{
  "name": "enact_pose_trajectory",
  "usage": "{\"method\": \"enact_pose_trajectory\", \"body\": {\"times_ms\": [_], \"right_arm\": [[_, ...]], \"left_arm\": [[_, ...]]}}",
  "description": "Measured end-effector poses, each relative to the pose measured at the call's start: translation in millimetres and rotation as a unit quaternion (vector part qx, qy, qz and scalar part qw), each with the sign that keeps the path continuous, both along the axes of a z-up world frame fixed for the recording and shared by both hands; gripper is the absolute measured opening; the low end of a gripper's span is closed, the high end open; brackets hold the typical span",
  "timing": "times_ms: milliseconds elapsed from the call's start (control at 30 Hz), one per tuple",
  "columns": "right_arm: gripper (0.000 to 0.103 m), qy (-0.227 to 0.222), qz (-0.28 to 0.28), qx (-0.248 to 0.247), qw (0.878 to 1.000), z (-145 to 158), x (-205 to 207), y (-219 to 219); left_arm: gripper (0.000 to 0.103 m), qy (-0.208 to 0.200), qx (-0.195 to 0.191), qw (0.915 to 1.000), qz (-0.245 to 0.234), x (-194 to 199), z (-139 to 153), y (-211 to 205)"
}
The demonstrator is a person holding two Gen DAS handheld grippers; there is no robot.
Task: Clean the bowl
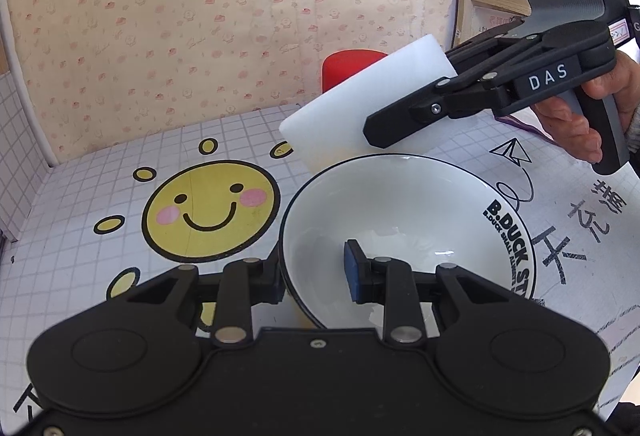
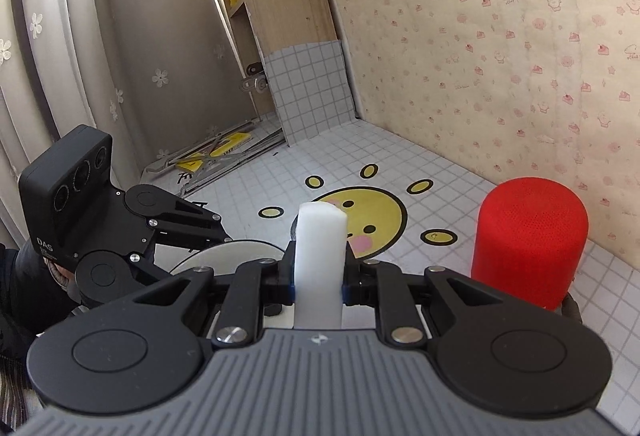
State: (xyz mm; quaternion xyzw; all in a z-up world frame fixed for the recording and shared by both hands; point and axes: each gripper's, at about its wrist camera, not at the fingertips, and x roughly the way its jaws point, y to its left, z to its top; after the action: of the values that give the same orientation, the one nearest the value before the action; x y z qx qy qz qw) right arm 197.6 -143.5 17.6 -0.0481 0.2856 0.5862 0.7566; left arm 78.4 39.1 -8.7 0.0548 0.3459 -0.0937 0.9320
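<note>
Your left gripper pinches the near rim of the white bowl: one pad sits inside the rim, the other outside, jaws closed down to the thickness of the wall. The bowl is tipped up toward you over the grid-patterned mat, its black-lettered inner face open to the camera; whether its far edge still touches the mat is hard to tell from here.

Your right gripper is clamped tight on a white sponge block, which sticks out forward between the pads. In the left wrist view that sponge hangs just above the bowl's far rim, seemingly touching it.

Past the sponge, the yellow smiling sun is printed on the mat. A red cylinder stands beside the patterned wall.
</note>
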Motion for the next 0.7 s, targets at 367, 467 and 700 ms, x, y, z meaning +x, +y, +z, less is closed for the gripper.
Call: {"method": "enact_pose_trajectory", "body": {"times_ms": [367,467,700], "right_arm": [[0.02,0.005,-0.019,0.009,1.0,-3.0,-11.1,-21.9],[0.02,0.003,-0.023,0.01,1.0,-4.0,-15.0,-26.5],[0.02,0.006,-0.025,0.015,1.0,-5.5,-16.8,-32.3]], "left_arm": [[0.031,0.001,0.0,1.0,0.01,-2.0,0.7,-3.4],[0.031,0.001,0.0,0.9999,0.012,-4.0,0.9,-4.7],[0.031,0.001,0.003,0.9999,0.012,-6.0,1.4,-5.8]]}}
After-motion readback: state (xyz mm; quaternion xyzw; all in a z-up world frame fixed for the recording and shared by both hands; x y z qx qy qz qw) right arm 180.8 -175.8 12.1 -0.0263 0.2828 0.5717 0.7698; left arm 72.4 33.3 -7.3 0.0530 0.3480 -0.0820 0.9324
